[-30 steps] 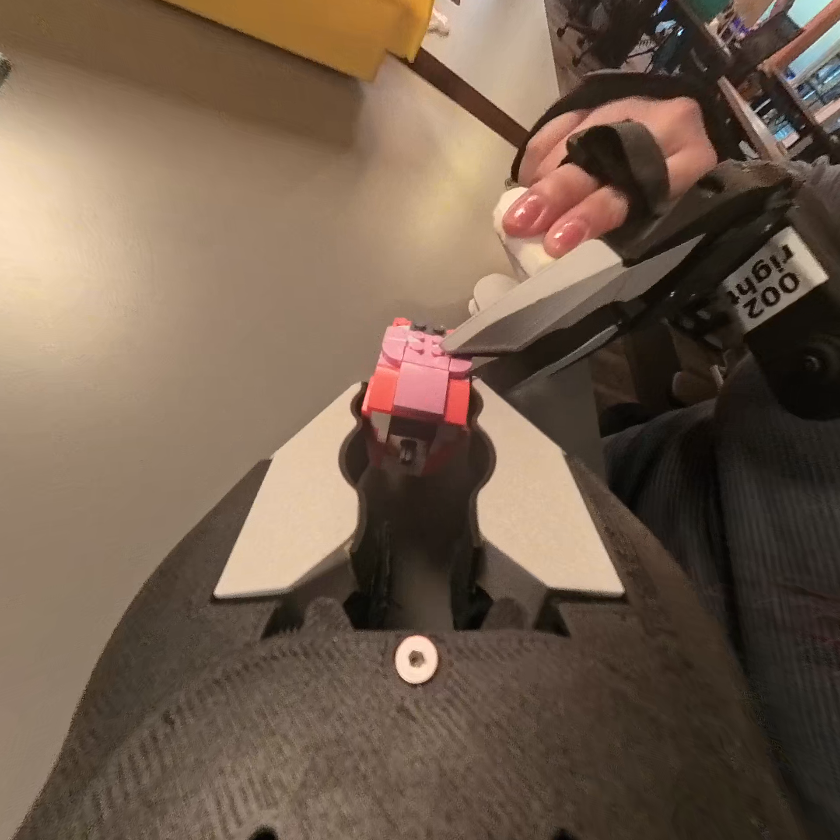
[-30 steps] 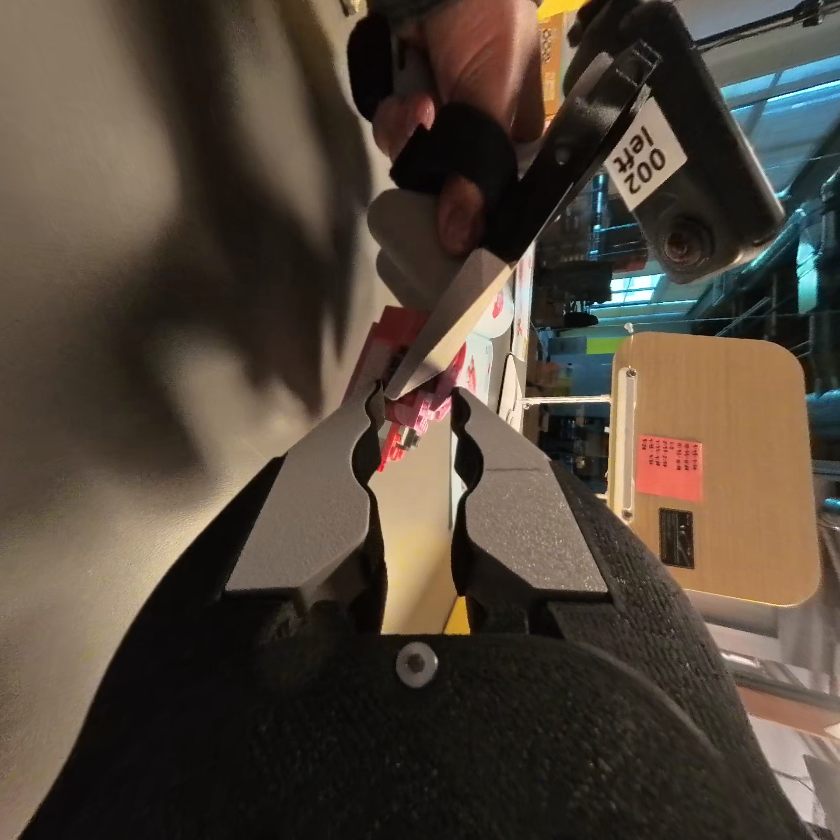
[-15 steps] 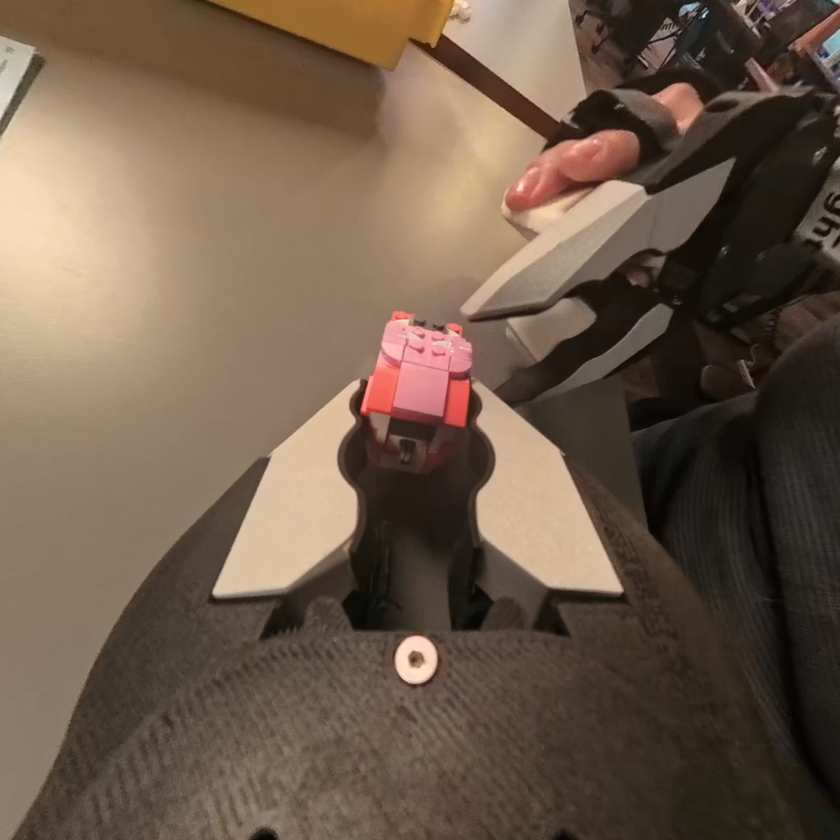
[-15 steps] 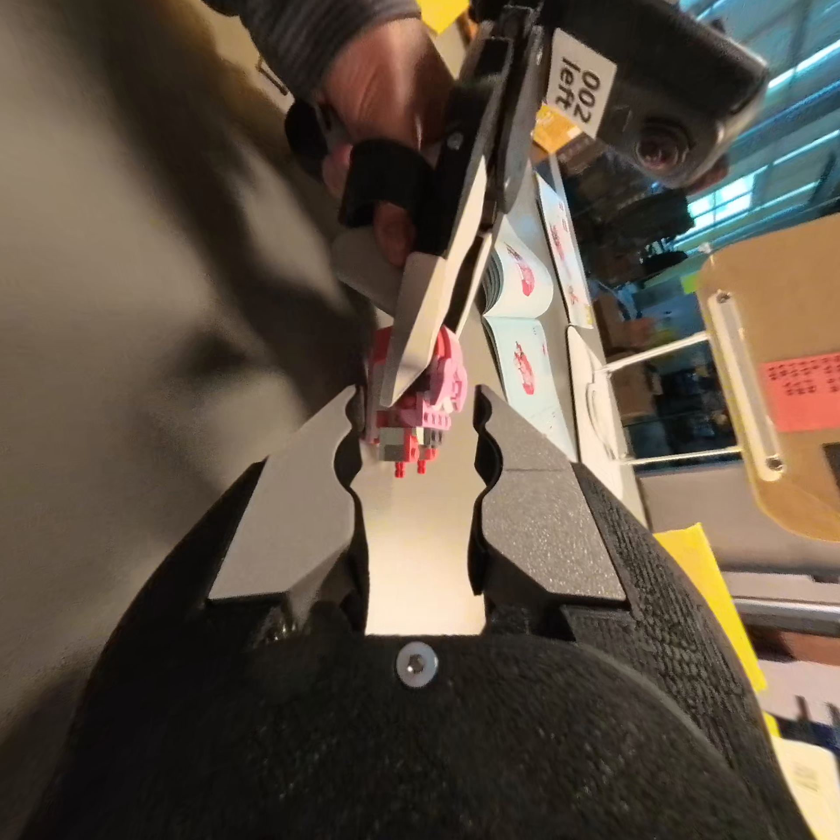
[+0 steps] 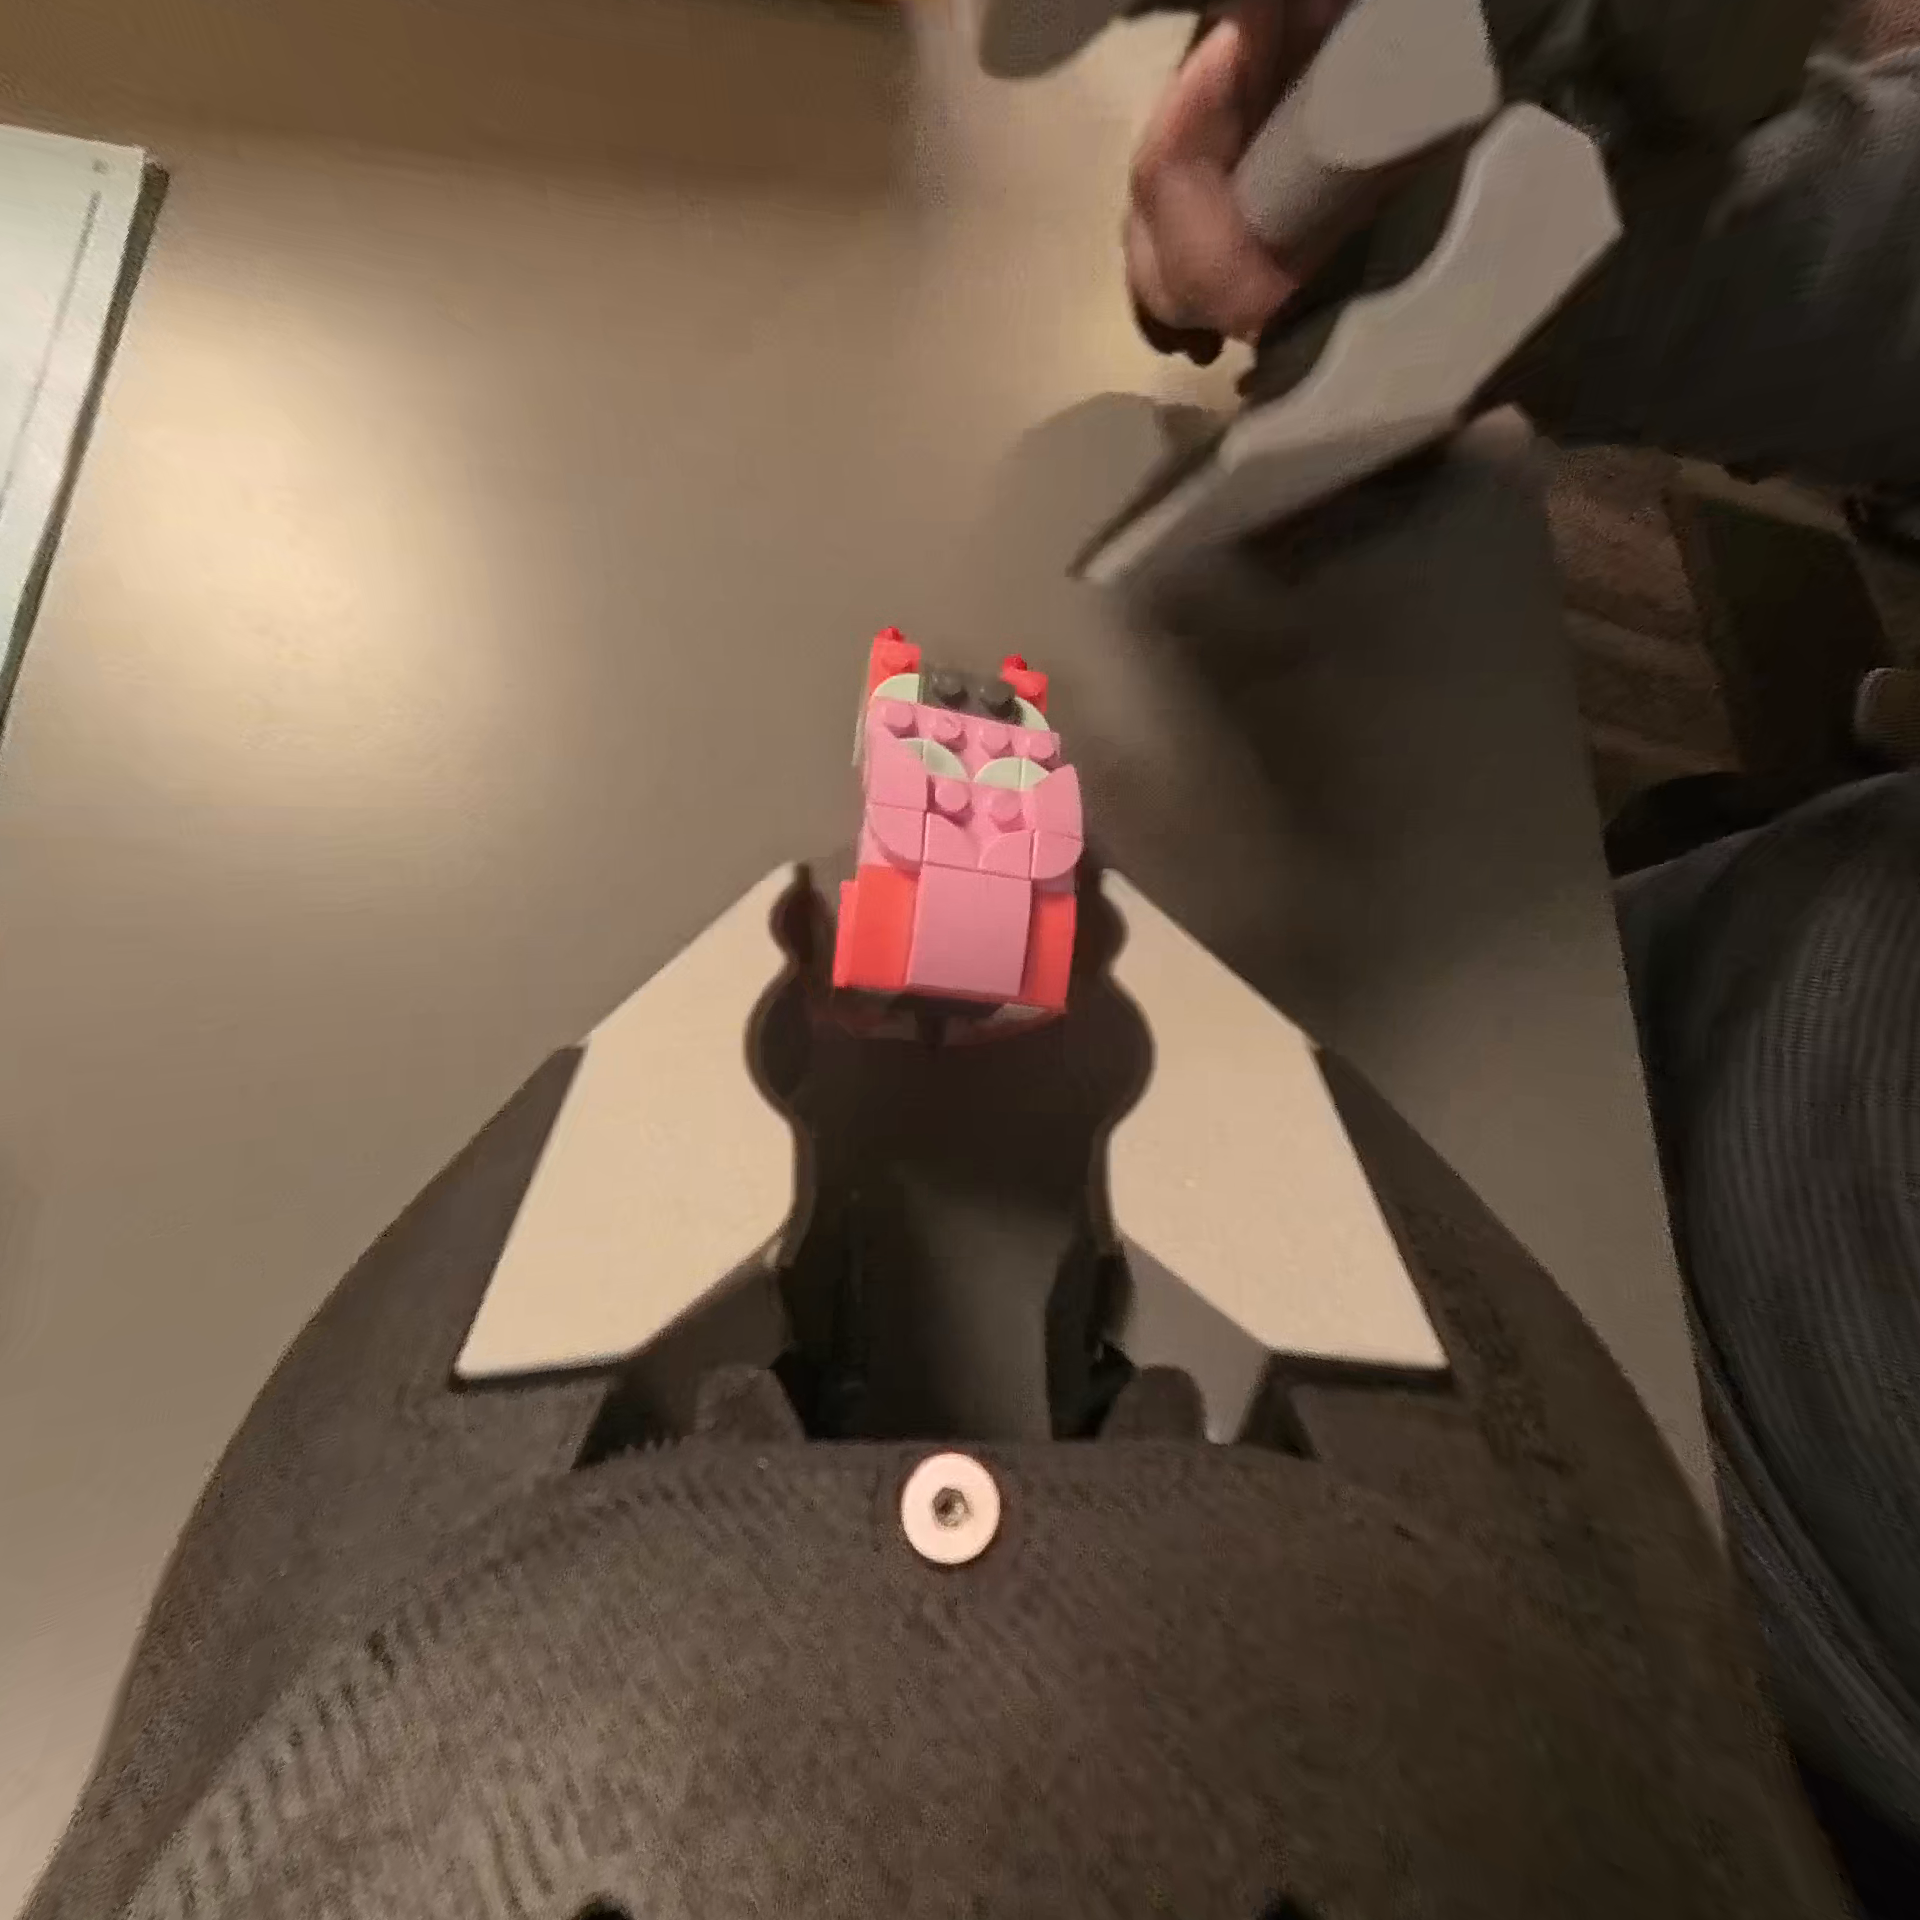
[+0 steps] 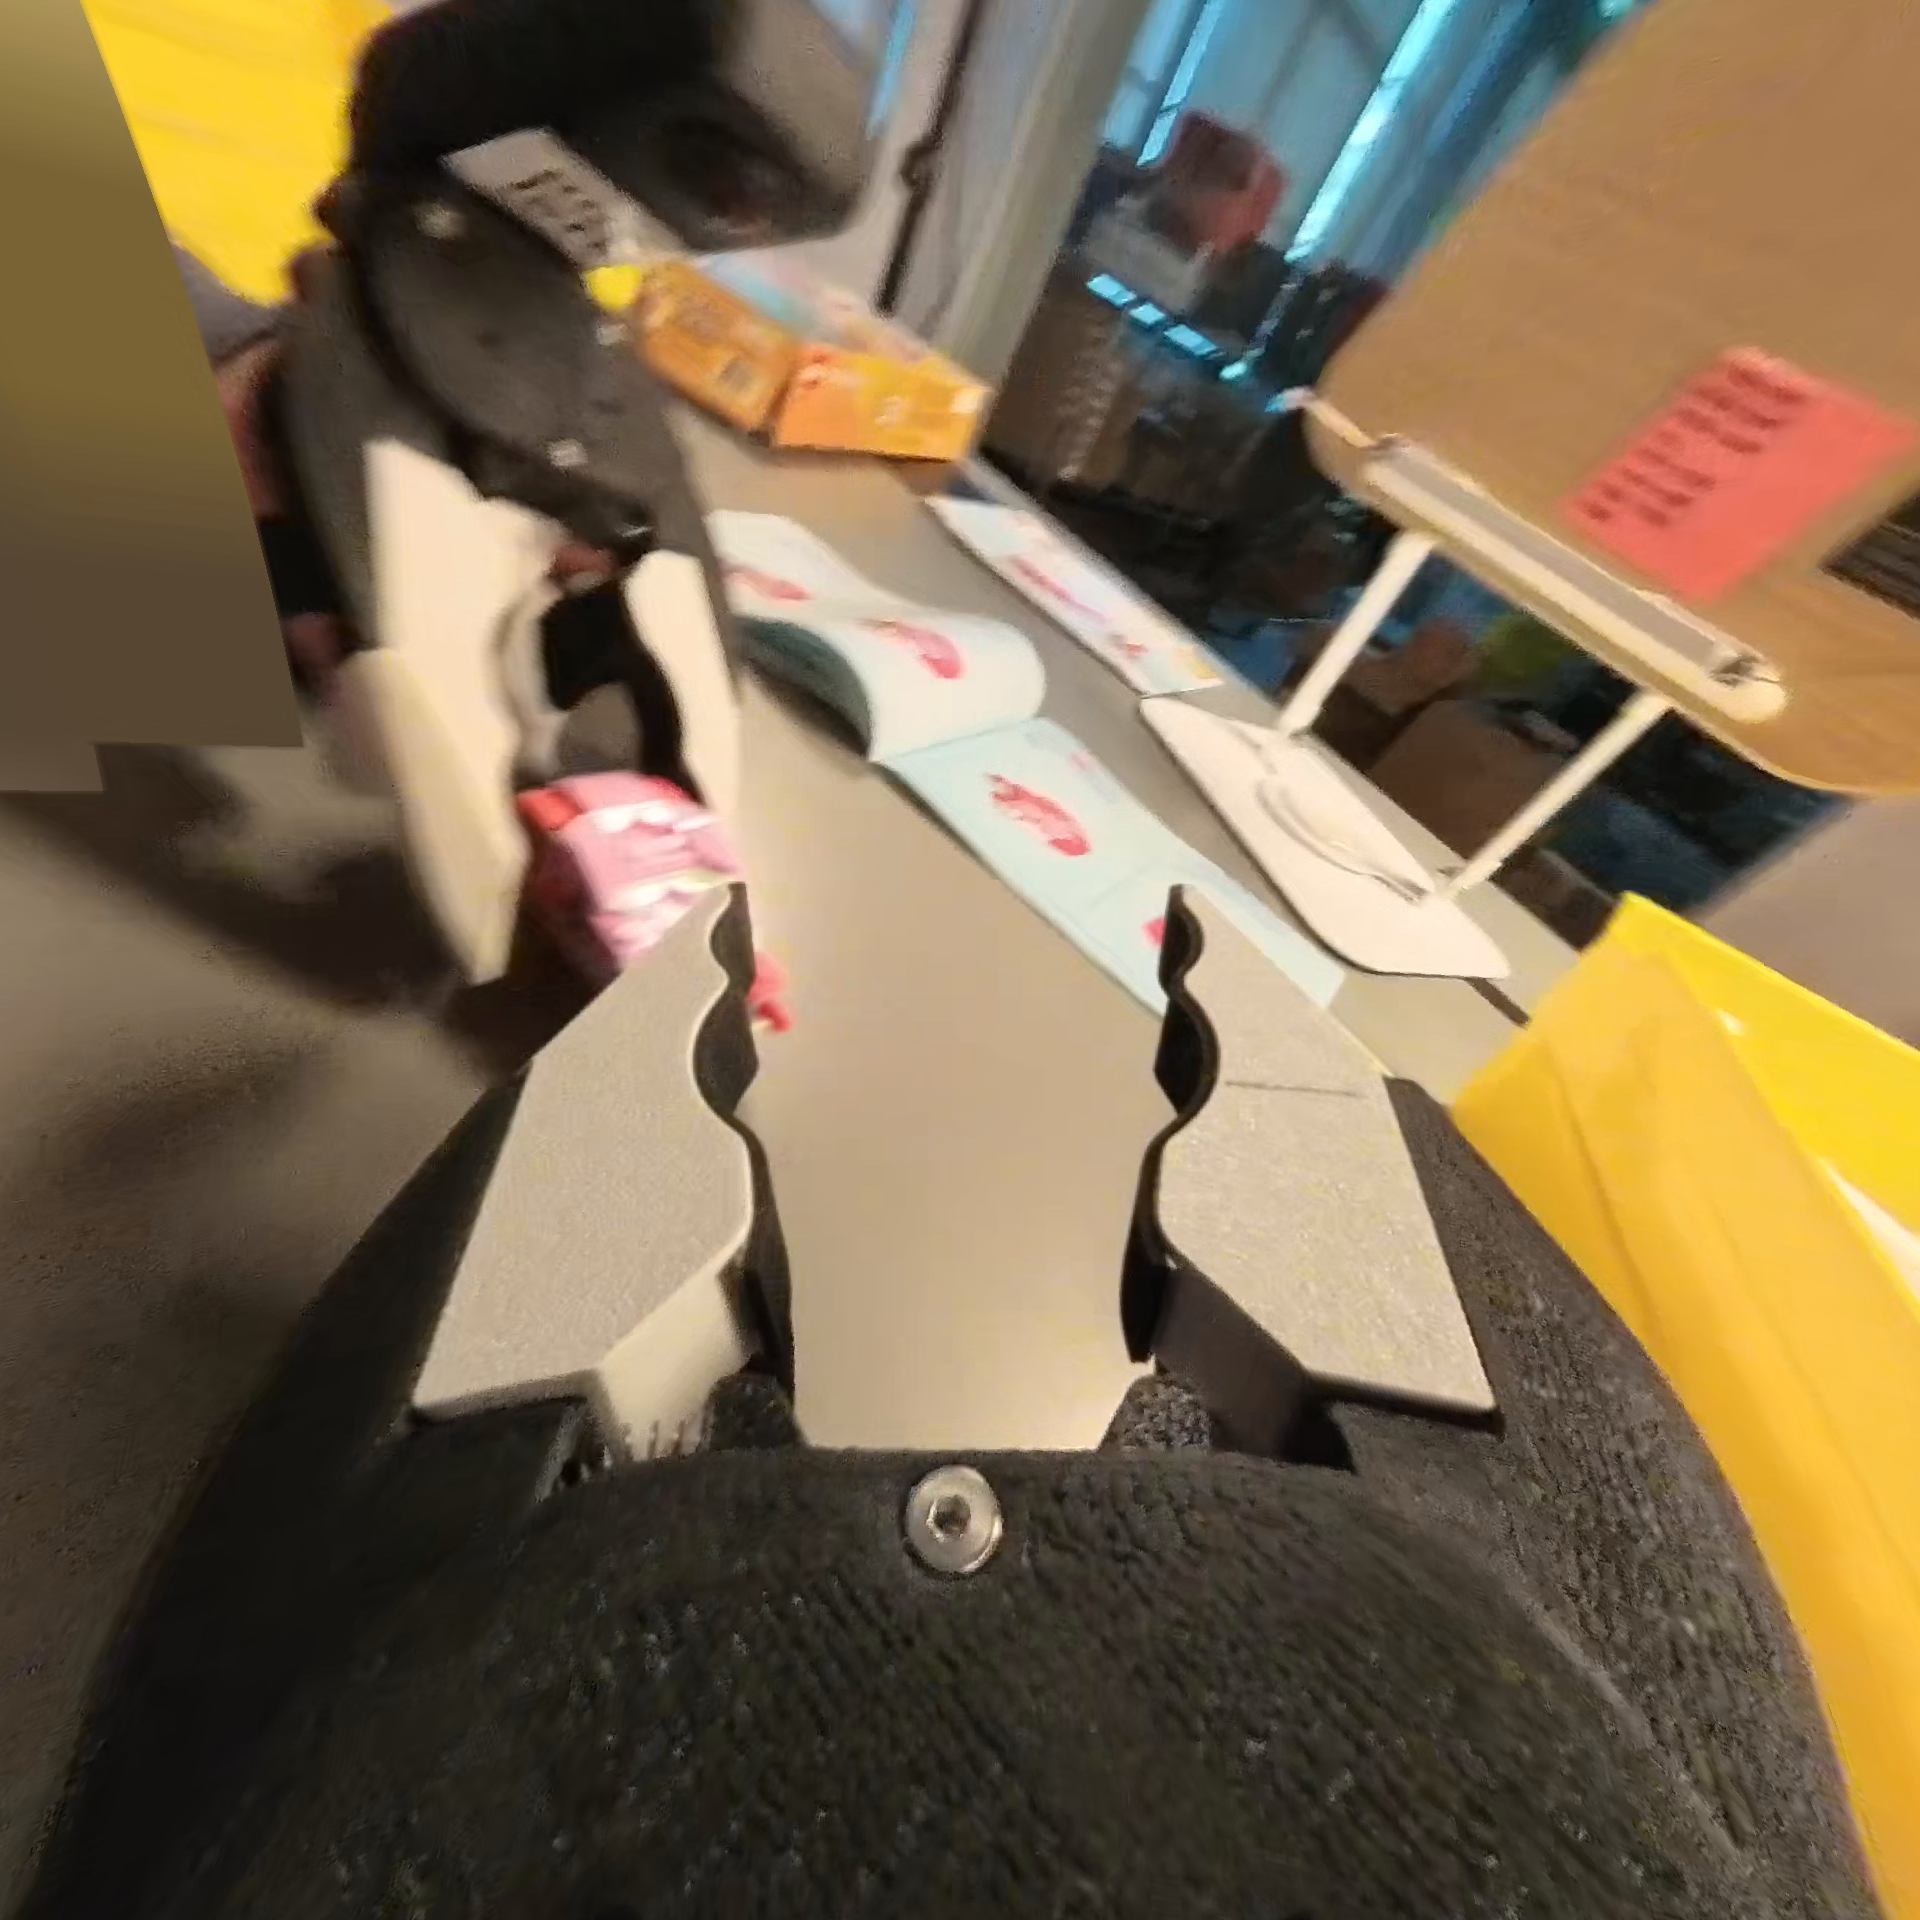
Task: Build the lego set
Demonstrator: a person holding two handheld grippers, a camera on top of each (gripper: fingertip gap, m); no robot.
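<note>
Since the earlier frame both grippers have opened: left gripper [image 5: 951, 894] stands slack around the pink-and-red brick model [image 5: 961, 862]; right gripper [image 6: 956, 914] is wide apart, bare. Only the right wrist view shows the open booklet [image 6: 935, 717].

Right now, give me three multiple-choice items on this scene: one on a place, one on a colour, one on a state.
1. Where is the brick model? A in the yellow bin; B between the left gripper's fingers; C on the booklet.
2. Its main colours? A pink and red; B blue and white; C green and black.
3. The right gripper is: A shut on the model; B shut on the booklet; C open, empty.
Answers: B, the fingers flank it; A, pink top with red sides; C, only bare table shows between its spread fingers.
</note>
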